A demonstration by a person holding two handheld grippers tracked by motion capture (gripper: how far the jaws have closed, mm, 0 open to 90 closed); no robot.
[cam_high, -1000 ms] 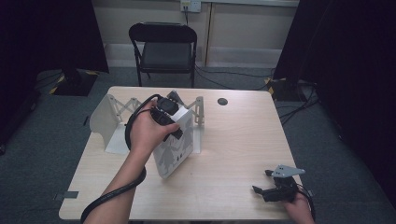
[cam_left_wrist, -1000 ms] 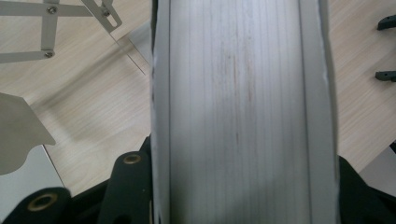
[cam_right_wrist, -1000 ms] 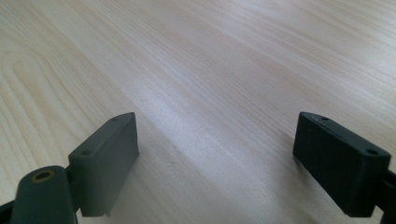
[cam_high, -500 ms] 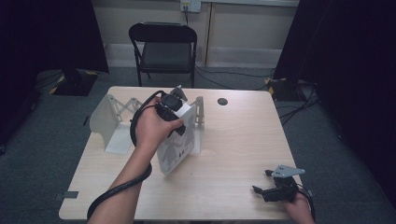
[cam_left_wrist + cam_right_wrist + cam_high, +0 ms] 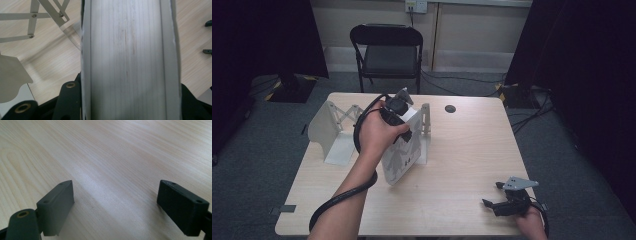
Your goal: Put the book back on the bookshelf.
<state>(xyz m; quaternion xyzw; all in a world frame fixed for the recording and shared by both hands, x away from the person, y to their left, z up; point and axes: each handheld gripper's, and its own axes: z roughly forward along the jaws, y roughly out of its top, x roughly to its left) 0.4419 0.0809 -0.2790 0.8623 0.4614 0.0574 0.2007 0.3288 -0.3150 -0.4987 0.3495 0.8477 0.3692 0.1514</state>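
floor: grey carpet [image 5: 572, 165] | black folding chair [image 5: 387, 52] behind table | black curtains [image 5: 592, 60] | beige wall [image 5: 472, 35]

White book [image 5: 404, 152], tilted, standing on table

The table [image 5: 452, 165] has a pale, matt wood-grain top. The book [image 5: 130, 60] shows rough, faintly stained paper page edges. The folding rack [image 5: 332, 130] looks like thin matt metal, possibly painted. Both grippers' jaws are matt black plastic.

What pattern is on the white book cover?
Grey tree-like figures on the book, best seen in the high view.
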